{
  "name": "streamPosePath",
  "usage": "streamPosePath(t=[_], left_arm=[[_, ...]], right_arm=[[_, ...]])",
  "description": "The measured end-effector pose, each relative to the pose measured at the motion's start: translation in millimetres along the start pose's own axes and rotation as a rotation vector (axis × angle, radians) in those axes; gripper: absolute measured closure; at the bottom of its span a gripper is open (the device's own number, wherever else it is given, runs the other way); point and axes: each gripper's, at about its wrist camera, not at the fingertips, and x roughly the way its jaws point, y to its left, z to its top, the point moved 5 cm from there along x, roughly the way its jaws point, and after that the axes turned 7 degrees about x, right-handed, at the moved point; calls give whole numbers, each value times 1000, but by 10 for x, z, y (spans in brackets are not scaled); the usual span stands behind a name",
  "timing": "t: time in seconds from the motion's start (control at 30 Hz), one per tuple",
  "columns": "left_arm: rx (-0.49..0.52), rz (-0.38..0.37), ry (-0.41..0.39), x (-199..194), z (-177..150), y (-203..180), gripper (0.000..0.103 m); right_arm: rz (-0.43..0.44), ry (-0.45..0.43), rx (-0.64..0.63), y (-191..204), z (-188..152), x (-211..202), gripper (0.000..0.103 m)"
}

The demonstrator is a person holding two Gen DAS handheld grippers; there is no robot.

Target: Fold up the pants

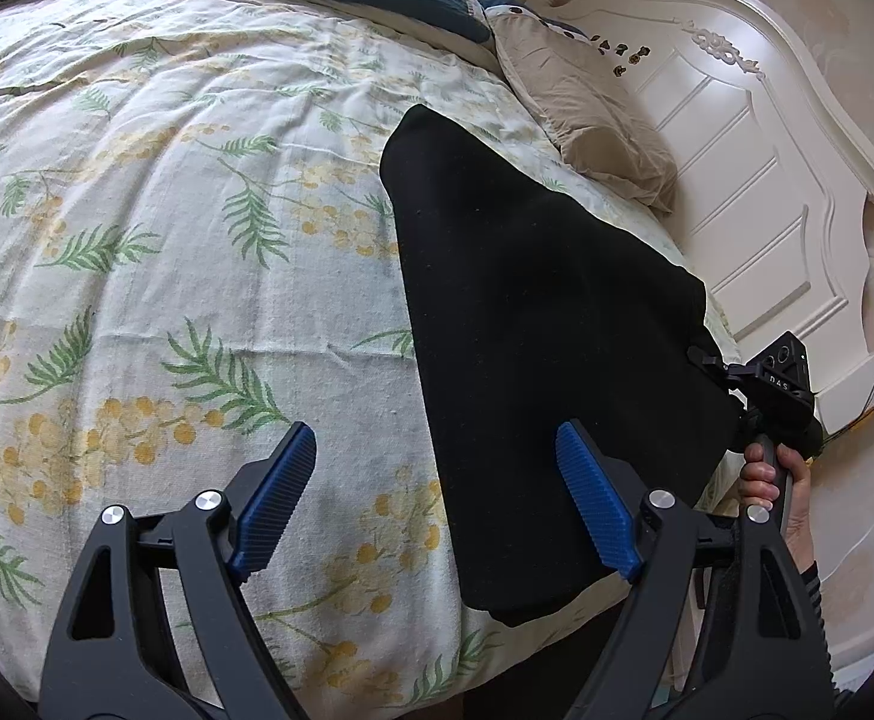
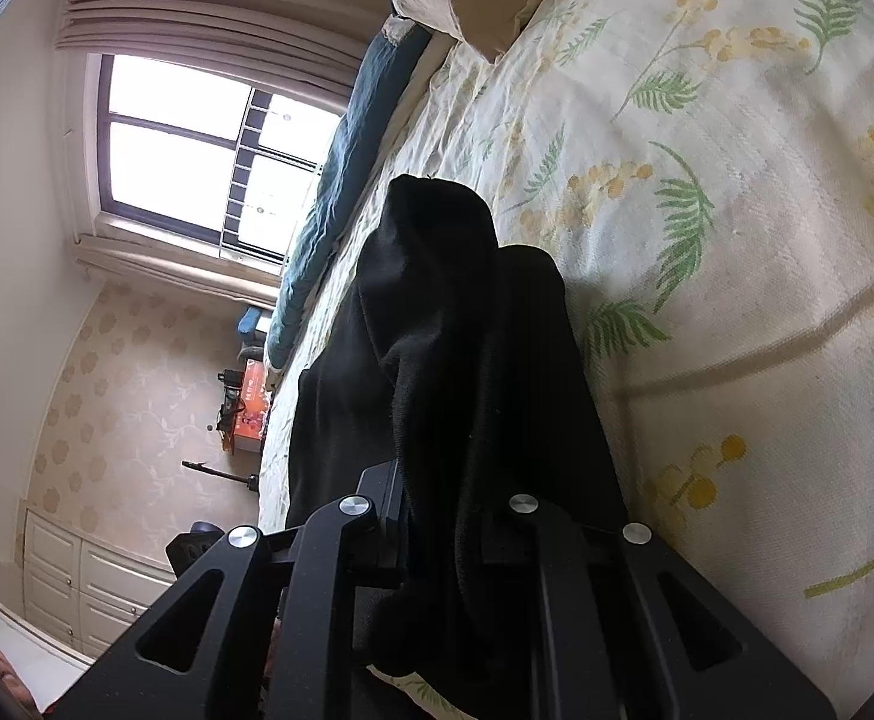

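Black pants (image 1: 532, 324) lie on the flowered bedspread (image 1: 155, 228), toward its right side near the headboard (image 1: 754, 138). The left gripper (image 1: 437, 504) hovers wide open over their near edge, empty. The right gripper (image 2: 442, 516) is clamped on bunched pants fabric.

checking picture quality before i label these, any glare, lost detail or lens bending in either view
Left wrist view: even daylight, sharp, but the fisheye bows the bed and headboard; the black pants show almost no folds. Right wrist view: the window is blown out white, and the pants and right claw merge into one dark mass.
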Motion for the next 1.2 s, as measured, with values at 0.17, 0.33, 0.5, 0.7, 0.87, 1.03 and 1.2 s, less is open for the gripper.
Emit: streamPosePath(t=[0.17,0.33,0.5,0.7,0.87,1.03,1.2], left_arm=[[1,2,-1,-3,3,5,21],[-1,-15,5,-16,-3,52,21],[-99,-175,30,-90,-16,226,21],[-161,-337,62,66,15,154,21],[-192,-395,121,359,-9,-1,21],[-162,-378,110,443,35,-186,9],[-137,-389,97,503,51,-306,10]], right_arm=[[-8,-2,4,9,-9,-15,91],[-15,-8,15,1,-6,-57,90],[-31,-78,27,-26,54,-437,77],[-52,-75,23,-68,-30,-576,47],[-69,-24,-9,-62,-161,-388,36],[-65,-10,-27,-38,-213,-305,31],[-73,51,-73,49,-285,-134,29]])
